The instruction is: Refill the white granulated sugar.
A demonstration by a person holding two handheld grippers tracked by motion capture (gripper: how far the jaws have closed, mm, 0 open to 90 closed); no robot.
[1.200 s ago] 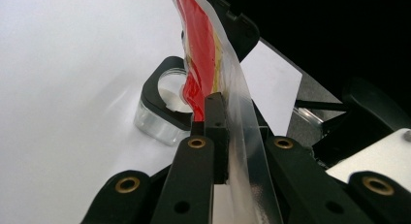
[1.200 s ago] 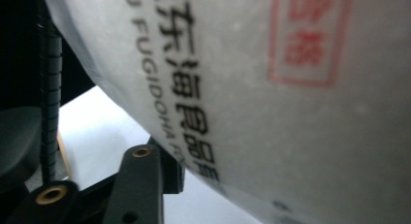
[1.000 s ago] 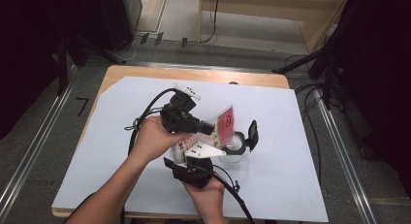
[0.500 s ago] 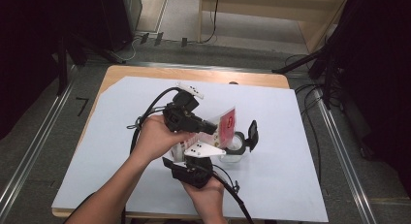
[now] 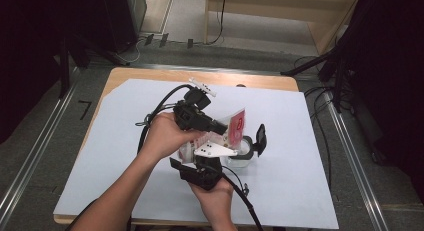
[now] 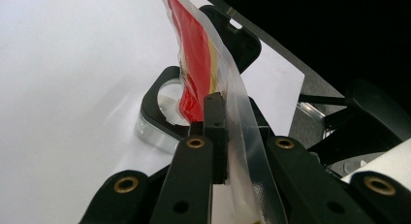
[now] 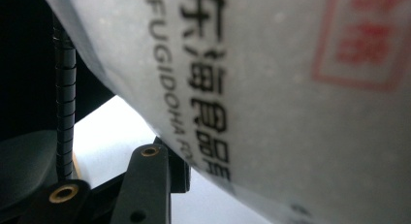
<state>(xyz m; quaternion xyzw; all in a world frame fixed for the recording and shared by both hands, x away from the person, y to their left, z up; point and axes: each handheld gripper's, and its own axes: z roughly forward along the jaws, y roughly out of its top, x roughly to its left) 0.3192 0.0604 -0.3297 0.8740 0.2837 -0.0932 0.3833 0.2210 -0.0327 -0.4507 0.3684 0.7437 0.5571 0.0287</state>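
Observation:
A clear packet with red print (image 5: 236,126) stands upright over the middle of the table. My left gripper (image 5: 222,128) comes in from the left and is shut on the packet's film edge (image 6: 194,64). My right gripper (image 5: 200,148) rises from below, under its grey plate, and is shut on the lower white part of the packet (image 7: 291,88), which carries black lettering. One of its fingers (image 7: 150,185) shows; the other is hidden behind the packet. A clear round container (image 5: 242,153) with a black rim (image 6: 155,132) sits just under and behind the packet, its black lid (image 5: 260,136) flipped open.
A white sheet (image 5: 300,166) covers the wooden table (image 5: 150,73). Black cables (image 5: 160,106) trail left from the left gripper and another runs off the front edge. Metal rails flank the table, and stand legs (image 5: 320,66) rise at the right.
The left hand and the packet have edged very slightly to the right. The right hand and the container hold their places.

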